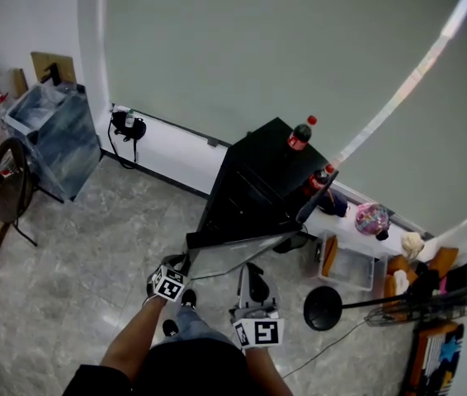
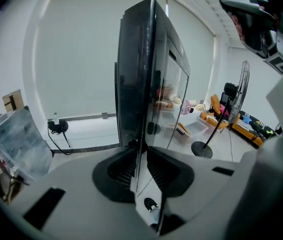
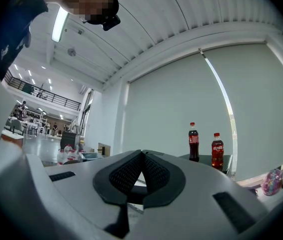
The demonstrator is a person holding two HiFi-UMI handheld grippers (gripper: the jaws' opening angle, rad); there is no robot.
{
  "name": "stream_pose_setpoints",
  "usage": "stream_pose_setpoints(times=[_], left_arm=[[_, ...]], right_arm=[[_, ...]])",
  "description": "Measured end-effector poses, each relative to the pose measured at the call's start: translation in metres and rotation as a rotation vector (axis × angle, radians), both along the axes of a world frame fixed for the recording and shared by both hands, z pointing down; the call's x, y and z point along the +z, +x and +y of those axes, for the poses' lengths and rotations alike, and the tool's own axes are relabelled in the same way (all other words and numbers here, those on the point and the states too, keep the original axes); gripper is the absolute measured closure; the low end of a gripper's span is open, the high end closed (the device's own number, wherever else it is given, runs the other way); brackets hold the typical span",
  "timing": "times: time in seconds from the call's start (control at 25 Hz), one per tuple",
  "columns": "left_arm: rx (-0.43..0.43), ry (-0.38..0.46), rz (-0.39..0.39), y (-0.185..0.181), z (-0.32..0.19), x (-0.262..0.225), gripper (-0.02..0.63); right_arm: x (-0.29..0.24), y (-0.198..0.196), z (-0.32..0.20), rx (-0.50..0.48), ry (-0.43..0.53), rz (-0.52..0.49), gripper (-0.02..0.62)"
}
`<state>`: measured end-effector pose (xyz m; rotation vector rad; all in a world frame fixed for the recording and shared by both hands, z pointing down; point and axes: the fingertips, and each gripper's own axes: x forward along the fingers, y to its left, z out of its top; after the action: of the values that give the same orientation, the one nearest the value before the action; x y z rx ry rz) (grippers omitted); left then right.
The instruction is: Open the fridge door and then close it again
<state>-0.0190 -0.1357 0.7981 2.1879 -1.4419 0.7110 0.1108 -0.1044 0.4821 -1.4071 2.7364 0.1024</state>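
Pale wall and grey tiled floor surround the small black fridge (image 1: 258, 167) at frame centre, its glass door (image 1: 233, 256) standing open toward lower left. The left gripper (image 2: 141, 156) jaws clamp the door's edge; the right gripper (image 3: 141, 156) jaws meet, empty.

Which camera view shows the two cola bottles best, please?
The right gripper view: both cola bottles stand upright in profile on the fridge. The head view shows them small, from above; the left gripper view shows neither clearly.

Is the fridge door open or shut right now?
Open: the fridge door stands swung out from the black cabinet, its edge pinched in the left claw.
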Motion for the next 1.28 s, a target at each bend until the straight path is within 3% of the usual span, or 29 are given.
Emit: stream_pose_setpoints(times=[0.16,0.8,1.28], left_arm=[[0.047,0.012,-0.007,-0.008,-0.019,0.003,0.538],[0.034,-0.026,-0.052,-0.049,-0.106,-0.005,0.534],[0.104,-0.029,-0.06,-0.059,-0.169,-0.002,0.534]], right_arm=[[-0.005,-0.016,-0.028,-0.011,0.007,-0.013,0.588],[-0.006,-0.037,-0.13,-0.038,-0.001,-0.04,0.588],[-0.006,-0.035,-0.168,0.03,-0.014,-0.036,0.588]])
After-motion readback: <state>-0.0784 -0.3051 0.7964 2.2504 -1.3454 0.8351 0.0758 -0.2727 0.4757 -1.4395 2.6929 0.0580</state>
